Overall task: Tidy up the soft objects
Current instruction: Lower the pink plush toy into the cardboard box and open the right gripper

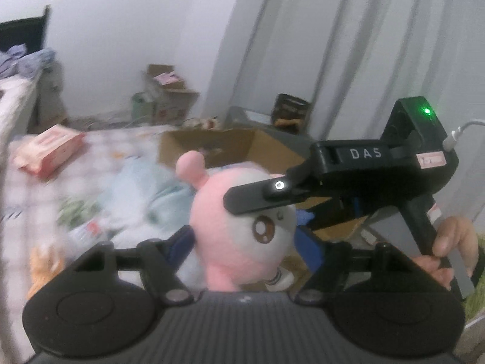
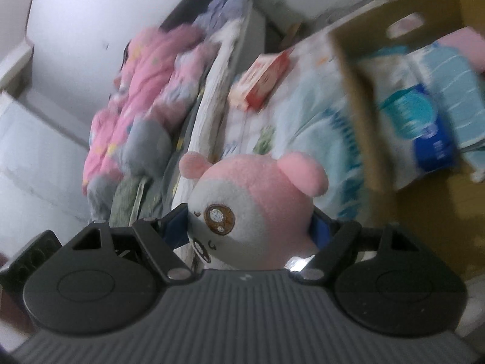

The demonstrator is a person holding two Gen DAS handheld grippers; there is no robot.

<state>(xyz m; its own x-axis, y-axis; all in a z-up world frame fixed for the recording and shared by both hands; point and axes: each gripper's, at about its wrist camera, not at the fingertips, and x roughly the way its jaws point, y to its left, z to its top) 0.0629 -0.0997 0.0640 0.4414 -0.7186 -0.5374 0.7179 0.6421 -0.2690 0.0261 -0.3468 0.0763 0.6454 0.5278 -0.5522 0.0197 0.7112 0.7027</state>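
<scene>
Gripping pink-and-white plush toy (image 1: 239, 227) with both: left gripper (image 1: 242, 242) and right gripper (image 2: 251, 227) clamped on its head, above cardboard box (image 2: 357, 97) on bed.

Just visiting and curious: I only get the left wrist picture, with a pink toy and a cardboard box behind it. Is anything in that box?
Observer: Yes. The right wrist view looks into the cardboard box, and a blue-and-white wrapped pack lies inside.
Visitor: Only that?
Observer: Something pink shows beyond the pack, too blurred to name.
Visitor: Does the other tool grip the toy?
Observer: The pink plush has its head between the right gripper, whose blue pads press both sides.
</scene>
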